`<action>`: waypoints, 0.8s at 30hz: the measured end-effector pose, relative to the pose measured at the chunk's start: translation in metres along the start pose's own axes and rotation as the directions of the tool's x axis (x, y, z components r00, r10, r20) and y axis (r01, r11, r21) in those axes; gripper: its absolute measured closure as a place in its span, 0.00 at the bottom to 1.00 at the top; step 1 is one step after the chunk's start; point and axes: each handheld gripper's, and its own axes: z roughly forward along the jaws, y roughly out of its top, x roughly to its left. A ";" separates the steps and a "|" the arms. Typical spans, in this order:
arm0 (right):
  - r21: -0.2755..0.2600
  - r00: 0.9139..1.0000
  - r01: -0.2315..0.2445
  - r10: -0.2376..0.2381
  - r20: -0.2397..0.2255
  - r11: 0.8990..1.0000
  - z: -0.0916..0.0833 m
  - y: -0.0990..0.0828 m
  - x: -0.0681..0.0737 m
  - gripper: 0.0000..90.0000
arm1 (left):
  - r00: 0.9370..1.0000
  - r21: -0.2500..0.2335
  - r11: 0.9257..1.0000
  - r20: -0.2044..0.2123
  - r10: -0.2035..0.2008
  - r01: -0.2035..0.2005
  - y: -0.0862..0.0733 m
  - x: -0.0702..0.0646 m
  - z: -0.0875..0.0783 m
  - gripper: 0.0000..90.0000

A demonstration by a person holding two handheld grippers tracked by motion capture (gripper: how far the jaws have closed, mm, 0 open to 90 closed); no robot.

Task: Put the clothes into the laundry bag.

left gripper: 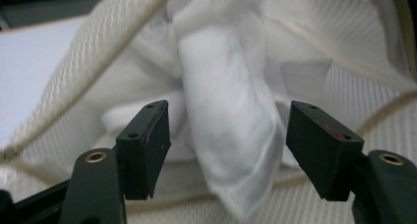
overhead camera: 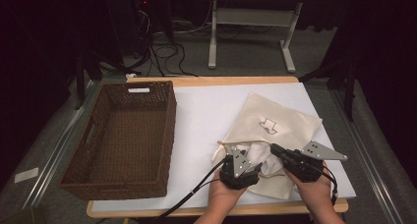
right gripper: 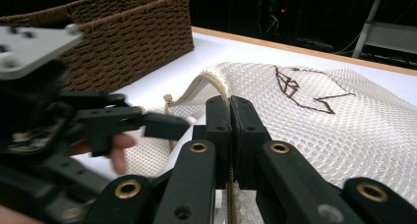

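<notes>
The right gripper [right gripper: 230, 135] pinches the bag [overhead camera: 290, 121] edge tight; the left gripper [left gripper: 228, 150] stands open around white cloth [left gripper: 231, 135].

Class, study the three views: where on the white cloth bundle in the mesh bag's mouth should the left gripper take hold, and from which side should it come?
Grip the white cloth bundle across its narrow upright fold, entering through the bag mouth. That ridge already stands between the left gripper's open pads, while the right gripper pinches the mesh bag's rim, keeping the mouth open.
</notes>
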 end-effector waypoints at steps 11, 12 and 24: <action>0.004 1.000 0.001 -0.001 0.004 1.000 0.000 -0.002 0.000 0.98 | 0.999 0.055 0.998 -0.037 -0.008 0.010 -0.001 0.001 0.017 0.96; 0.005 1.000 -0.003 0.003 0.006 1.000 0.000 -0.002 0.000 0.98 | 0.999 0.056 0.998 -0.040 -0.007 0.009 0.000 0.002 0.020 0.97; 0.005 1.000 -0.017 0.017 0.004 1.000 0.000 -0.004 -0.003 0.98 | 0.998 0.017 0.999 -0.059 -0.030 0.031 0.025 -0.001 0.068 0.96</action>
